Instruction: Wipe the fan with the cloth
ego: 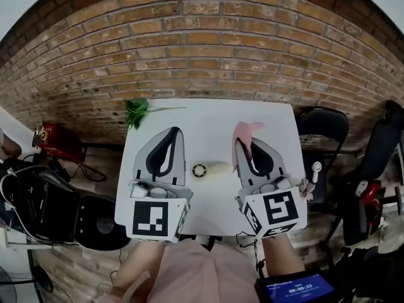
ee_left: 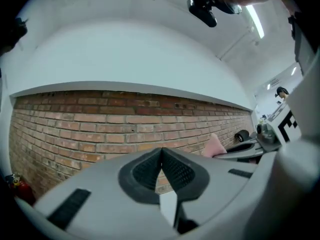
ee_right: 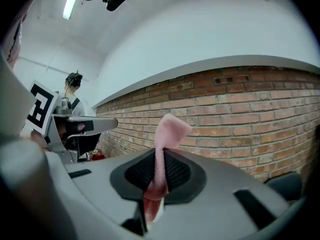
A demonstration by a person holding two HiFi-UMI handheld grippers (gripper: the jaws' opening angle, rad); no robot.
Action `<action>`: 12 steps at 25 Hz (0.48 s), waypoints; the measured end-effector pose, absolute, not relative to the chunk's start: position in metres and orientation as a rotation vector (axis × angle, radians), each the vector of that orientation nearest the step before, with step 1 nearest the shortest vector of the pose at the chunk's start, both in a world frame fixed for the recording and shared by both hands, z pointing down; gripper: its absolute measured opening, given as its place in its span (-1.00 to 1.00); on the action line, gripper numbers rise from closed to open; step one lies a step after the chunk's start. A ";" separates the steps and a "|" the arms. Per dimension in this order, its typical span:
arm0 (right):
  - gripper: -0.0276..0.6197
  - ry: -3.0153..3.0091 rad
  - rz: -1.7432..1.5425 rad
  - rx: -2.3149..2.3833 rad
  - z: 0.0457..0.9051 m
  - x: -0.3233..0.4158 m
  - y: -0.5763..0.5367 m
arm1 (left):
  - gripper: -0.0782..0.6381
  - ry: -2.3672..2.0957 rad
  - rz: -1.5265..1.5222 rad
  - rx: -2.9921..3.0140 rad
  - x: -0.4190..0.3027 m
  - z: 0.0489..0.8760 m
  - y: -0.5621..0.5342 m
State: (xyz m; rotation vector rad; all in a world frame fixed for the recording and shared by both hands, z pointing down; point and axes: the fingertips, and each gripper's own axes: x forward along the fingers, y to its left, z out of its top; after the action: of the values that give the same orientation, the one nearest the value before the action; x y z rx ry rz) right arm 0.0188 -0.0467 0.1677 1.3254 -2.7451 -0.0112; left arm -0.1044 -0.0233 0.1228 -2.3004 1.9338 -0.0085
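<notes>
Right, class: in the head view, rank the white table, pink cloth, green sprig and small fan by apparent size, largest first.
1. white table.
2. pink cloth and green sprig: they look alike, and the cloth is held nearer the camera in the right gripper, so unranked.
3. small fan, lying on the table.

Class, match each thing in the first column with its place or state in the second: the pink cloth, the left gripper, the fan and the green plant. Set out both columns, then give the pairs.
Column one:
1. pink cloth
2. left gripper
3. fan
4. green plant

Column two:
A. lies on the white table, seen between the two grippers in the head view
B. shut, with nothing between its jaws
C. at the table's far left corner
D. pinched in the right gripper

Pairs: 1-D, 2-B, 3-A, 4-C
</notes>
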 end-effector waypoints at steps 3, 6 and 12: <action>-0.82 -2.736 -0.028 1.341 0.168 0.017 -0.043 | -0.75 1.938 0.023 -2.290 -0.105 0.120 -0.014; -0.82 -2.738 -0.046 1.347 0.162 0.005 -0.048 | -0.75 1.939 0.051 -2.311 -0.111 0.116 -0.020; -0.82 -2.751 -0.030 1.340 0.159 0.000 -0.055 | -0.75 1.938 0.042 -2.327 -0.108 0.114 -0.029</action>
State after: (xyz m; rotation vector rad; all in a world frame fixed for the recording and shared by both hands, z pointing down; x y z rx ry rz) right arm 0.0004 -0.0553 0.1591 1.3400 -2.7506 -0.0298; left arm -0.1083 -0.0290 0.1139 -2.3268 1.9385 0.0419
